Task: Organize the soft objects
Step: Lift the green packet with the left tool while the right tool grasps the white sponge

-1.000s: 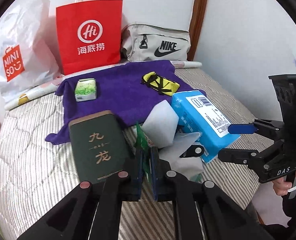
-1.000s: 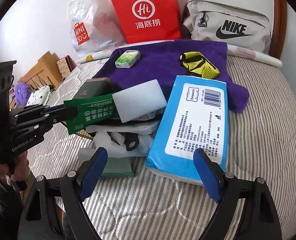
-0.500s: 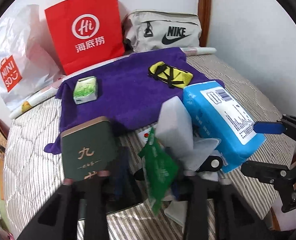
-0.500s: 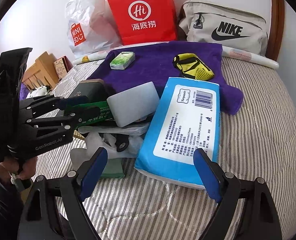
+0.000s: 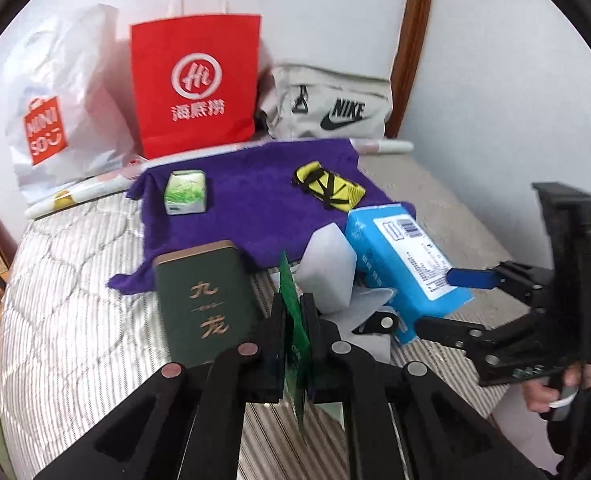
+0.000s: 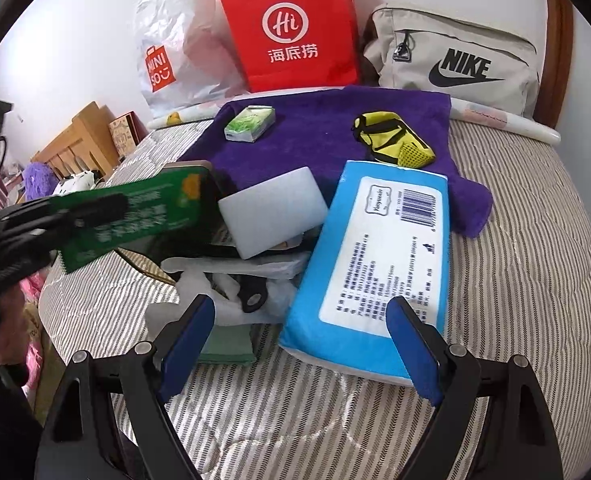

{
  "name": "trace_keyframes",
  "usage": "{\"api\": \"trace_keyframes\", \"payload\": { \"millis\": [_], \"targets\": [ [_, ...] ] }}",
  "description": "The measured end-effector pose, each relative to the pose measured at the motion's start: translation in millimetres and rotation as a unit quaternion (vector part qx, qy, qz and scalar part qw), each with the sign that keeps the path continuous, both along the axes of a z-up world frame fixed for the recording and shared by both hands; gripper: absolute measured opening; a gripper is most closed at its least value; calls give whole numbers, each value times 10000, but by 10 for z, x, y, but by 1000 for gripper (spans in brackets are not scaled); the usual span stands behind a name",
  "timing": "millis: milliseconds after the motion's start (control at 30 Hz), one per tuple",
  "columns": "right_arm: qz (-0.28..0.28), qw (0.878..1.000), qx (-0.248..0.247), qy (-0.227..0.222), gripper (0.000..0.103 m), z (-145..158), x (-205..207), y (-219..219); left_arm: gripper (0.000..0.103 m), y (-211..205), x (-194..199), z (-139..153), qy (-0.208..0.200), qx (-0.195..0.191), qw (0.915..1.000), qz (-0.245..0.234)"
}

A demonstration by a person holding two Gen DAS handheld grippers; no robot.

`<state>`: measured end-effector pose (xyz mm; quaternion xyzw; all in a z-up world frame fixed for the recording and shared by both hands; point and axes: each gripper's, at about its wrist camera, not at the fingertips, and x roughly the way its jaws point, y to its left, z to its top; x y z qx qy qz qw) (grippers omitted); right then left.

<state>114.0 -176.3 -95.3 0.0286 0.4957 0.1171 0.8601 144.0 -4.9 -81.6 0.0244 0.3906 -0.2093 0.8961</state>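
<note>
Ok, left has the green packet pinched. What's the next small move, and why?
Probably carry the green packet clear of the pile and over to the purple towel. The left gripper is shut on it and it hangs off the mattress, while the small green tissue pack and the yellow pouch already lie on the towel. The right gripper stands open over the blue tissue pack, holding nothing.

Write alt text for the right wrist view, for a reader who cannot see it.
An open right gripper hovers over a blue tissue pack on a striped mattress. At left, the left gripper is shut on a flat green packet, beside a white foam block. Behind, a purple towel holds a small green pack and a yellow pouch.
</note>
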Motion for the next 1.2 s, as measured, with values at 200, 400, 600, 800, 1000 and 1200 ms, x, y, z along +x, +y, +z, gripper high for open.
{"api": "trace_keyframes", "payload": {
  "millis": [200,400,600,800,1000,1200],
  "targets": [
    [110,9998,-140,-60,87,27,-8,139,7,363,-339,95,-25,-382,9992,139],
    [259,9988,-370,-191,87,83,43,315,7,614,-685,-40,89,-597,9980,175],
    [463,9969,-580,-261,86,79,101,547,7,701,-682,-366,238,-495,9977,398],
    [542,9932,-978,-320,84,64,262,688,7,757,-694,-566,247,-494,9976,414],
    [606,9860,-1520,-305,84,-50,522,835,8,829,-687,-659,220,-514,9971,525],
    [726,9806,-1816,-110,84,-265,676,935,8,907,-641,-723,300,-726,9953,566]
  ]
}}
